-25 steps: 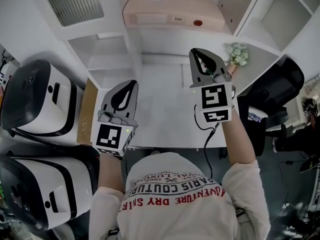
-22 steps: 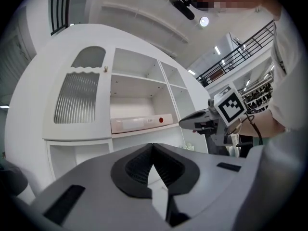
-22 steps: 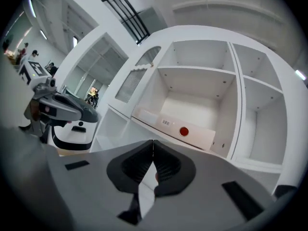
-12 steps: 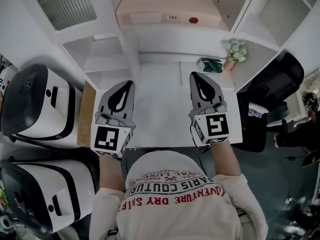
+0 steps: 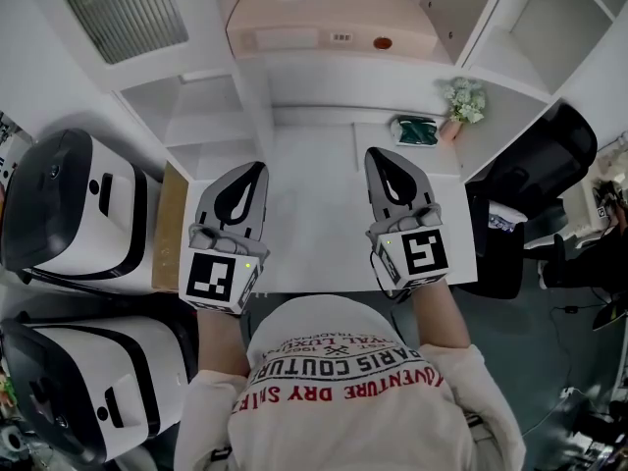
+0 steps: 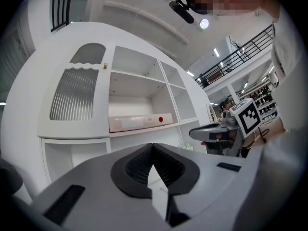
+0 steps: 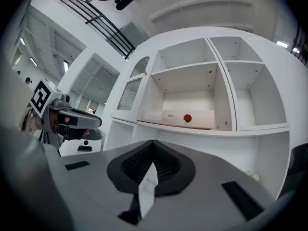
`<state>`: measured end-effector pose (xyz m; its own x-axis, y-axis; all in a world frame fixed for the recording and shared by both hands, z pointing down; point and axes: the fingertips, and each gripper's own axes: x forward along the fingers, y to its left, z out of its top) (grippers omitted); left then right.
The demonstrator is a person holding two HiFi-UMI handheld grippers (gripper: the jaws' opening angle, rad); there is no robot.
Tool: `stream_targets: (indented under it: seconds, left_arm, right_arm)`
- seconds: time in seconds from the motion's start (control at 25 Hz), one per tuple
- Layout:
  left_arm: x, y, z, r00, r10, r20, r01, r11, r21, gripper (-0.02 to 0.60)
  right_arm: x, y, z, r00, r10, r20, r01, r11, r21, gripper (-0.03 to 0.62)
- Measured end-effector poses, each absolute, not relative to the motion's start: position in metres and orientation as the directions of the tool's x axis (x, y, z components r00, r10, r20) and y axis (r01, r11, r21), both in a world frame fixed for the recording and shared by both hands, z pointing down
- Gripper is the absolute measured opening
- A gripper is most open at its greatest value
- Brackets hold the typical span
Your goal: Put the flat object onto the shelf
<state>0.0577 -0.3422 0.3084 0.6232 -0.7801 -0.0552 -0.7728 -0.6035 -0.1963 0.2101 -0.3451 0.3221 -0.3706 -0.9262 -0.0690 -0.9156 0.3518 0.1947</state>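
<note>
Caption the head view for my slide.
Left gripper and right gripper, both shut and empty, hover over the white desk; flat pink box on the shelf.

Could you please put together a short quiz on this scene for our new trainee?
1. True or false: the flat pink box lies on the desk.
2. What sits beside the small plant? A) a green object B) a mug C) a book
3. Fill in: the jaws of the left gripper and the right gripper are both ____.
Key: 1 false, it lies on the shelf; 2 A; 3 shut, with nothing held.
</note>
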Motion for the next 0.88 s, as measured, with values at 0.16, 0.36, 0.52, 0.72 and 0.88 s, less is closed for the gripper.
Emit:
stream_targets:
  seconds: [0.16,0.36,0.52,0.72,0.88]
  left_arm:
    - [0.055,-0.344,0.307,0.628,-0.776,-0.061,-0.770,-0.607,-0.196,0.012]
    - [0.058,-0.345,0.306,0.644,-0.763,-0.053,-0.755,-0.622,-0.207,0.012]
    - [0.058,-0.346,0.306,0.653,-0.755,-0.054,-0.746,-0.631,-0.212,0.012]
    - [0.057,-0.348,0.306,0.657,-0.752,-0.058,-0.744,-0.634,-0.208,0.012]
    - [0.058,-0.351,0.309,0.660,-0.749,-0.055,-0.742,-0.639,-0.204,0.013]
  right_arm:
    - [0.207,-0.345,0.320,-0.378,-0.922,-0.084,-0.915,0.358,0.185,0.026]
    - [0.204,-0.347,0.319,-0.376,-0.922,-0.093,-0.912,0.350,0.213,0.026]
    - [0.206,-0.349,0.319,-0.375,-0.921,-0.106,-0.920,0.356,0.163,0.026]
    - [0.208,-0.352,0.321,-0.373,-0.922,-0.100,-0.923,0.358,0.141,0.026]
    - [0.210,-0.355,0.327,-0.360,-0.929,-0.083,-0.927,0.346,0.148,0.026]
